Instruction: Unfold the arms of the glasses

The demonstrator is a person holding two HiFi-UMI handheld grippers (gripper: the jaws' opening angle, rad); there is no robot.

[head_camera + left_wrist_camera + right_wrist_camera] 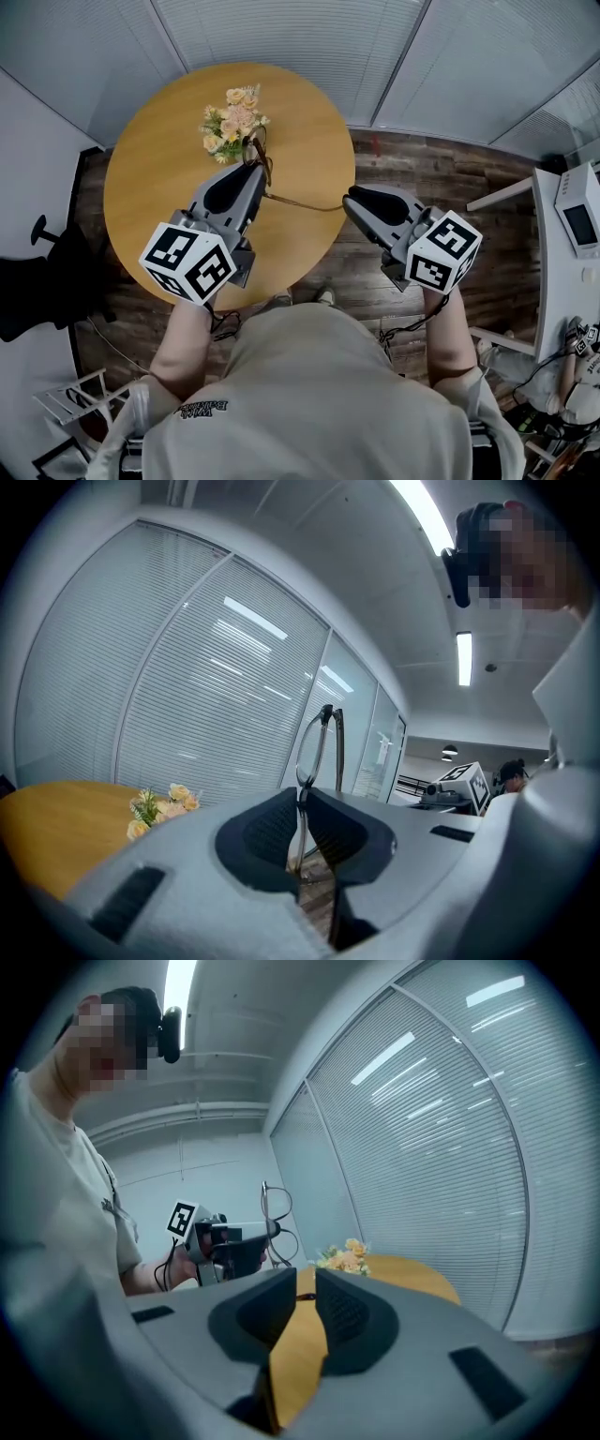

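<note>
Table (141, 187), round and wooden, lies under the left gripper (251, 171), with a small bunch of flowers (232, 122) on its far side. Left gripper is over the tabletop just beside the flowers, jaws nearly closed and clamped on the frame of the glasses (317, 750), which stand up out of the pads; right gripper (307, 1279) is off the table's right edge, jaws a narrow gap apart, nothing between them. One thin arm of the glasses runs sideways toward the right gripper's tips; contact there can't be made out.
</note>
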